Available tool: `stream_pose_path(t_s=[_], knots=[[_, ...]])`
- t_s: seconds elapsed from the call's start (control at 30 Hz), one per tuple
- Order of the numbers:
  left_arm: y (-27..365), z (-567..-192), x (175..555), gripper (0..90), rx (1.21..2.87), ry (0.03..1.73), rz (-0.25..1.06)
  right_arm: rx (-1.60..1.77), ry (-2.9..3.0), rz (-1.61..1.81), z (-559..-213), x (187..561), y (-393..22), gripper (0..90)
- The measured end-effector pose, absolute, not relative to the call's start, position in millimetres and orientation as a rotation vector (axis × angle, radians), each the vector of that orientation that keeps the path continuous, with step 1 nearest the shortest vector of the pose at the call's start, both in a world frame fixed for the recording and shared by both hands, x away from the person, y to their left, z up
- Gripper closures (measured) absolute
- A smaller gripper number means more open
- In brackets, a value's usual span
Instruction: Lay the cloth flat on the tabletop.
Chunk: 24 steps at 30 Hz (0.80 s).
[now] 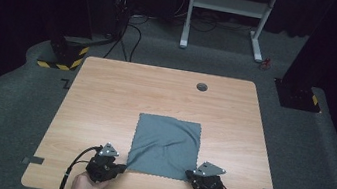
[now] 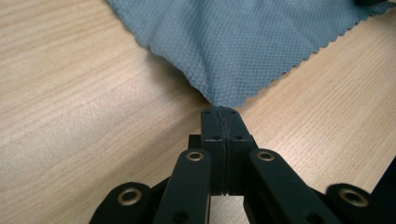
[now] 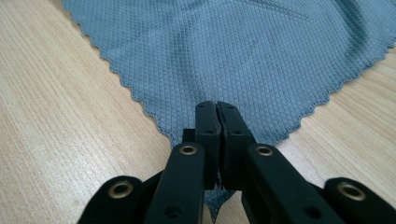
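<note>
One grey waffle-weave cloth (image 1: 165,146), square with zigzag edges, lies near the front of the wooden desk (image 1: 120,97). Two grippers: left gripper (image 1: 121,168) and right gripper (image 1: 190,173) each pinch a near corner.

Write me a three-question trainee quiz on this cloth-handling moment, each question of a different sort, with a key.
1. True or false: the grey cloth lies perfectly flat on the wooden table.
2. Multiple choice: the left gripper has its jaws A) wide open above the cloth, B) shut on the cloth's near left corner, C) resting on bare wood away from the cloth.
3. Fill in: the right gripper is clamped on the cloth's near ____ corner.

Key
1. False: wrinkles run across its middle in the high view.
2. B: the corner tapers straight into the closed jaws.
3. Right: the cloth passes between the jaws and its tip shows below them.
</note>
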<state>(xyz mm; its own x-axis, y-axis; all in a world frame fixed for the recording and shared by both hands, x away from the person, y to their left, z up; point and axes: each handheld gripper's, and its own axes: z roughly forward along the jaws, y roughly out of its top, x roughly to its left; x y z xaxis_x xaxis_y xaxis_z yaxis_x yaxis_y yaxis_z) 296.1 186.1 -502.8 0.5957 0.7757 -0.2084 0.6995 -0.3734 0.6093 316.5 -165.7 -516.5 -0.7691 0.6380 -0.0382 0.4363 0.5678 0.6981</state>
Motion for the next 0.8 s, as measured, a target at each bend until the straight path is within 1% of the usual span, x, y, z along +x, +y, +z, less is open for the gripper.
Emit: stream_pose_path(t_s=[0.13, 0.2, 0.3, 0.37, 0.47, 0.6, 0.67, 0.73, 0.8], knots=[[187, -502, 293, 85.7, 2.146, 1.172, 0.144, 0.91, 2.503, 1.017, -516, 314, -171, 84.2], [187, -500, 290, 82.6, 2.136, 1.162, 0.178, 0.919, 2.494, 1.031, -515, 313, -175, 83.7], [184, -494, 287, 77.1, 2.114, 1.096, 0.236, 0.928, 2.484, 1.039, -514, 310, -180, 83.6], [182, -493, 287, 75.2, 2.116, 1.078, 0.254, 0.932, 2.485, 1.038, -514, 308, -180, 83.5], [166, -494, 294, 72.5, 2.14, 1.013, 0.307, 0.935, 2.495, 1.034, -516, 308, -179, 82.8], [152, -501, 304, 72.3, 2.174, 0.994, 0.354, 0.928, 2.496, 1.035, -518, 310, -177, 82.3], [147, -506, 308, 72.9, 2.21, 0.991, 0.374, 0.925, 2.499, 1.029, -518, 310, -177, 83.4], [146, -508, 308, 75.4, 2.214, 0.996, 0.36, 0.918, 2.499, 1.02, -518, 310, -177, 86.7], [142, -511, 305, 81.9, 2.249, 0.972, 0.371, 0.911, 2.504, 1.011, -517, 309, -178, 89.4]])
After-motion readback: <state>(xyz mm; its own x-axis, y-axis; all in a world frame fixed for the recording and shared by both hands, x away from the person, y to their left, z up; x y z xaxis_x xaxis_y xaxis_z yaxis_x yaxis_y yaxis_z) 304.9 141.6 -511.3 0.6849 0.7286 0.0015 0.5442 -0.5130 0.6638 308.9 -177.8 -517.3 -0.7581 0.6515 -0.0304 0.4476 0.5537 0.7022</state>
